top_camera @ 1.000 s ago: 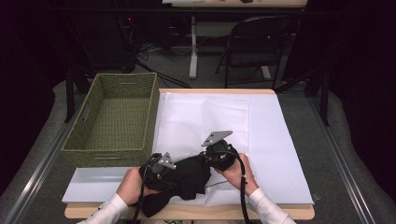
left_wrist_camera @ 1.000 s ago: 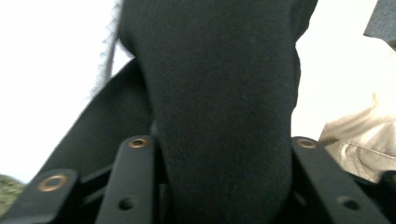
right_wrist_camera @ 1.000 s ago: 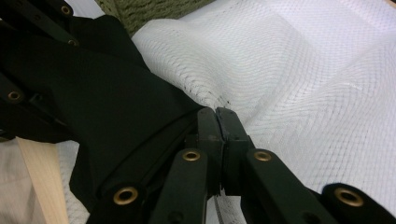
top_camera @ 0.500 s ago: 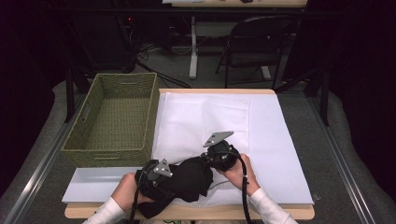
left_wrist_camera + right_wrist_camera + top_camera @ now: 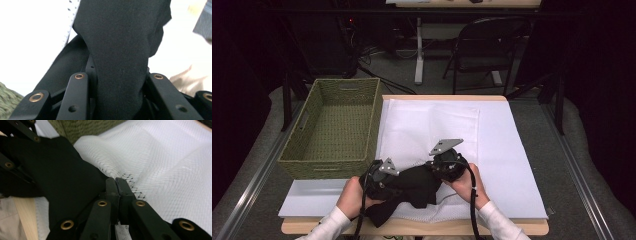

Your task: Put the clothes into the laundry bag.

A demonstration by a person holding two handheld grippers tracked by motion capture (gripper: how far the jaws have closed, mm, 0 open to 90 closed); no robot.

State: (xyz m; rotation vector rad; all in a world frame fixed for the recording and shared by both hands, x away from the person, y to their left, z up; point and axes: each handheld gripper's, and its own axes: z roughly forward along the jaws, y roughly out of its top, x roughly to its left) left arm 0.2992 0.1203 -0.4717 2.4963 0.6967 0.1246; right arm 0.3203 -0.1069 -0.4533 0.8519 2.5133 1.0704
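A black cloth [image 5: 412, 187] lies bunched at the table's near edge, partly over a white mesh bag [image 5: 432, 130]. My left gripper [image 5: 404, 181] has just been closing, and the cloth [image 5: 120, 50] runs thickly between its jaws [image 5: 117, 82] and hides the pads. From the right, my right gripper [image 5: 428, 167] is shut on the bag's edge. In the right gripper view its jaws [image 5: 116, 181] meet on the white mesh [image 5: 162, 170], with the black cloth [image 5: 62, 177] just to their left.
A green woven basket [image 5: 327, 161] stands at the table's left, close behind my left hand. A white sheet [image 5: 512, 150] covers the tabletop. Behind the table a black folding chair [image 5: 487, 45] stands on the floor.
The left gripper dipped slightly toward the person and came back, and the black cloth bunched up between the two grippers. The right gripper has stayed put.
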